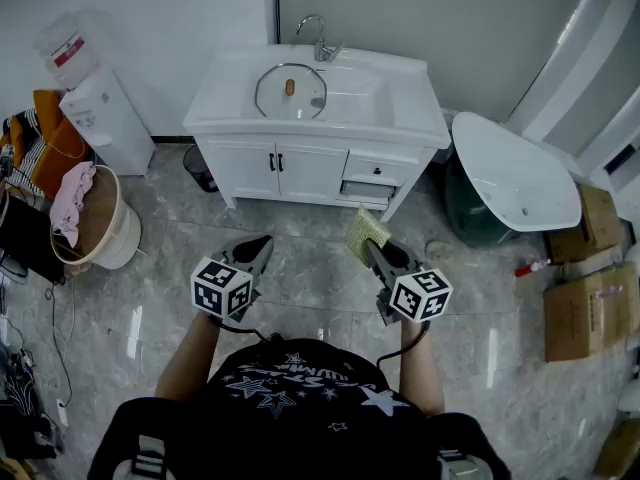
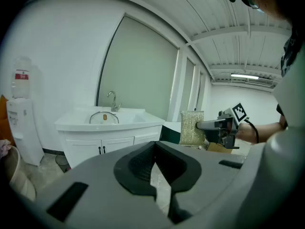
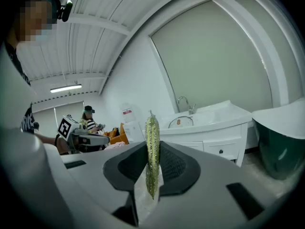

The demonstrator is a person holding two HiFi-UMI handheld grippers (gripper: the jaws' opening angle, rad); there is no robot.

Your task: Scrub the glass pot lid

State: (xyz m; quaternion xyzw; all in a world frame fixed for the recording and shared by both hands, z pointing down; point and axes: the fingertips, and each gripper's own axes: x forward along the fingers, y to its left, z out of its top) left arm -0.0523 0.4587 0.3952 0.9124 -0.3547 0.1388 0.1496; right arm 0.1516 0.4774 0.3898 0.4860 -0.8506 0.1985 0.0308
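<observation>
Your left tongs (image 2: 155,149) are clenched with nothing between the pads. Your right tongs (image 3: 152,149) grasp a yellow-green glittery scouring pad (image 3: 152,142) by its lower part, so it stands edge-on and upright above the jaws. In the head view, both tongs (image 1: 262,245) (image 1: 372,250) hang side by side in front of you over the grey marbled floor tiles (image 1: 300,288), pointing toward the white cabinet washstand (image 1: 300,120).

The round glass pot lid (image 1: 290,90), with its metal rim and tan knob, rests on top of that washstand, in the left part of the basin near the chrome tap (image 1: 320,38). Whether it lies flat or leans cannot be told. It is well apart from both tongs, and nothing touches it.

Progress, as judged: you have the scrubbing tool in hand, but no scrubbing has begun. You have yet to walk up to the washstand, steady the lid, probably with the empty left tongs, and rub the pad across the glass.
</observation>
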